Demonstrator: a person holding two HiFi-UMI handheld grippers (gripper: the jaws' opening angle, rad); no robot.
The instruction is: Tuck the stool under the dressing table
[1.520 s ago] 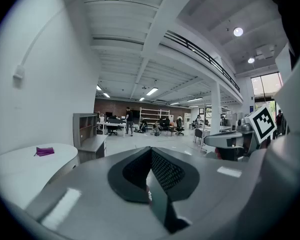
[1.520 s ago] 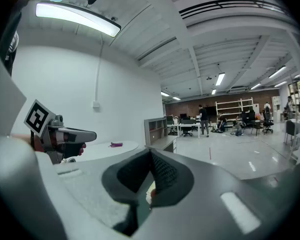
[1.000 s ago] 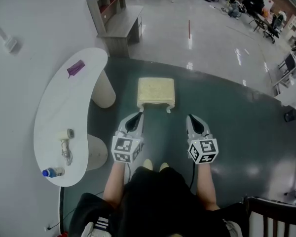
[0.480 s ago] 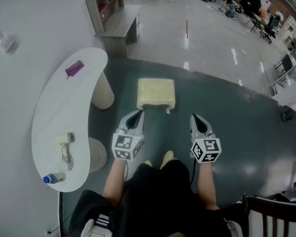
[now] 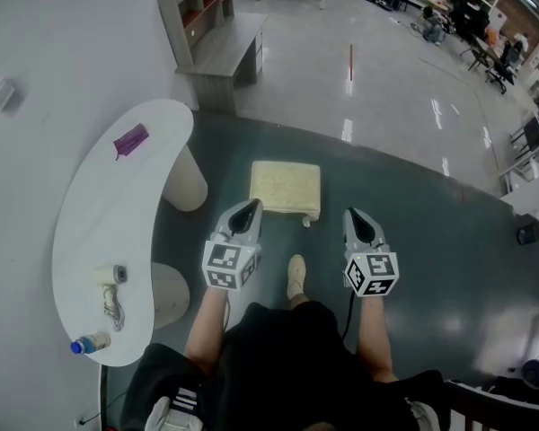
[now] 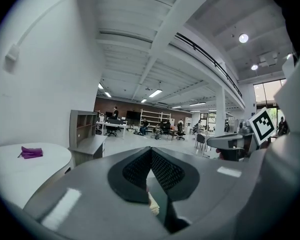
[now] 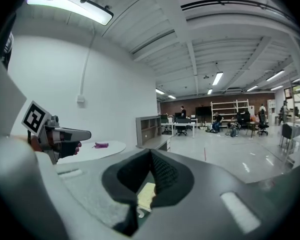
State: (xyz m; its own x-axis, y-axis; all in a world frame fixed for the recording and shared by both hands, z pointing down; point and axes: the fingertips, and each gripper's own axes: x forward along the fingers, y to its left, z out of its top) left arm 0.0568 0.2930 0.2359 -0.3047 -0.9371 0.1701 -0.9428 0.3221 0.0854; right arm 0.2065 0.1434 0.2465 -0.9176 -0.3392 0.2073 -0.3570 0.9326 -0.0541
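Left gripper (image 5: 250,208) and right gripper (image 5: 354,217), both closed and empty, near the stool (image 5: 286,187): probably light, rigid, cushioned; grip its seat edges

Bright, even indoor light; ceiling strip lights (image 6: 155,92) in rows, one big panel (image 7: 70,6) glowing overhead; white glare patches on the glossy floor (image 5: 347,130); daylight blown out at a window (image 6: 270,91); shadows soft and faint; both gripper views fisheye, black round corners, lines bent at the edges; left gripper (image 6: 151,150) and right gripper (image 7: 151,152) bodies soft near the lens; head view sharp.
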